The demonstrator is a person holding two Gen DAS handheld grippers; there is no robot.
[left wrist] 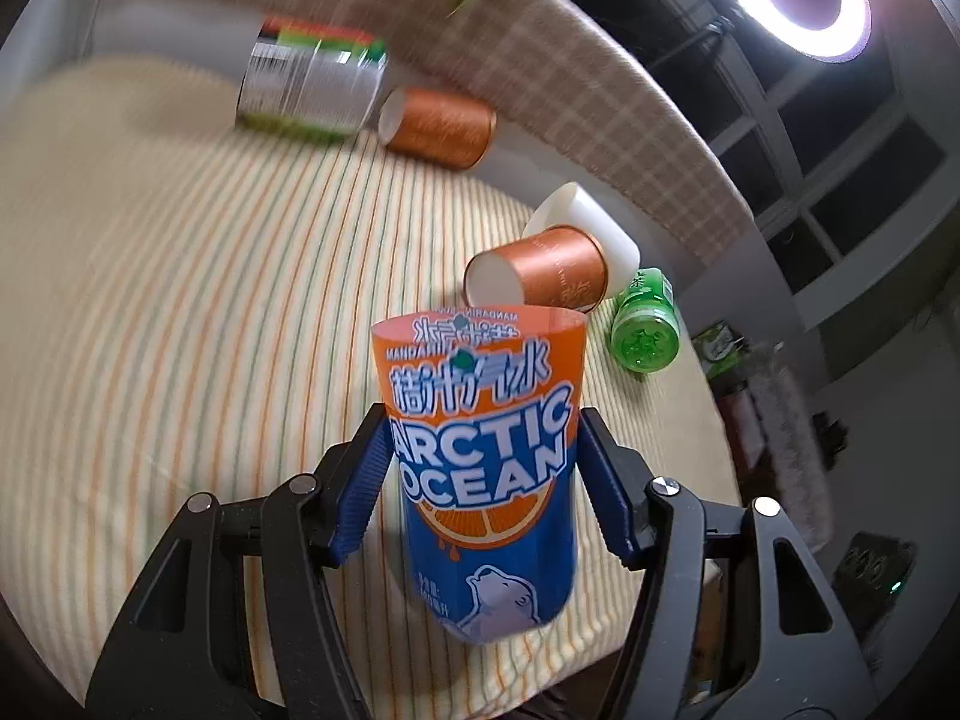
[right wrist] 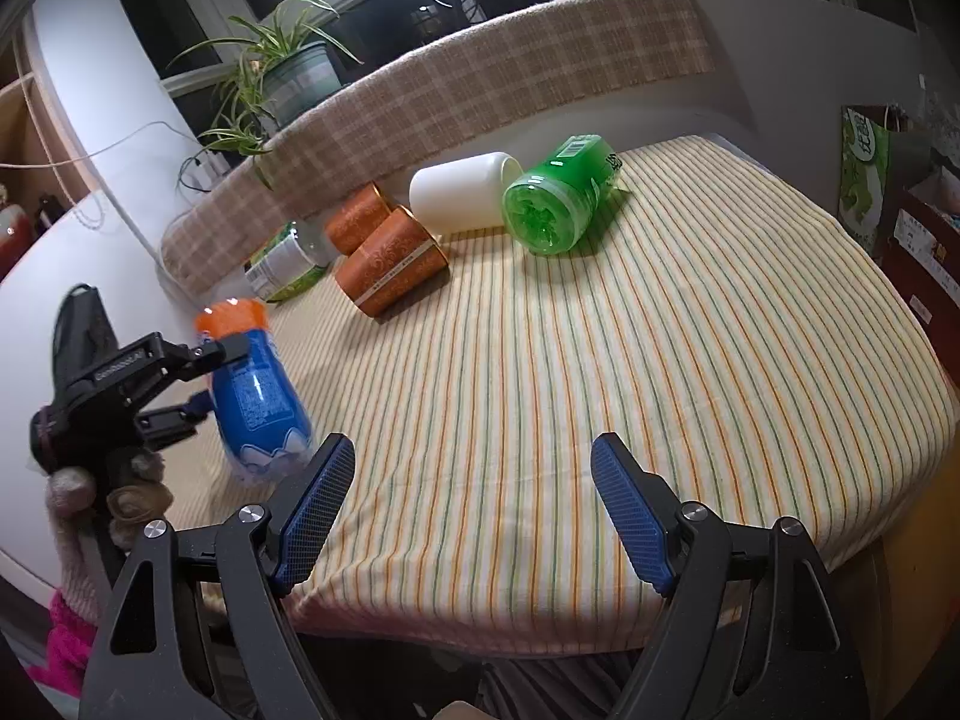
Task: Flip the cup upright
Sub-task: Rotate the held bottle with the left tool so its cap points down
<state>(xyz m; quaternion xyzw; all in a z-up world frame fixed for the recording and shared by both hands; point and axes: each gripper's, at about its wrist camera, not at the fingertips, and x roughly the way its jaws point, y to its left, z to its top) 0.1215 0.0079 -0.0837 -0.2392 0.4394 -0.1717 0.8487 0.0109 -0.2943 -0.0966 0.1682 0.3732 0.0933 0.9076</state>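
An orange and blue "Arctic Ocean" cup (left wrist: 486, 468) stands almost upright, mouth up, on the striped cloth (left wrist: 180, 330). My left gripper (left wrist: 483, 450) has its blue pads on both sides of the cup and grips it. The right wrist view shows the same cup (right wrist: 255, 396) at the left with the left gripper (right wrist: 180, 384) on it, tilted slightly. My right gripper (right wrist: 471, 510) is open and empty over the near edge of the cloth.
Lying on their sides at the back: two orange cups (right wrist: 390, 261), a white cup (right wrist: 459, 192), a green cup (right wrist: 555, 195) and a silver and green cup (right wrist: 282, 267). A checked cushion (right wrist: 480, 84) and a potted plant (right wrist: 282, 78) stand behind. The table edge is to the right.
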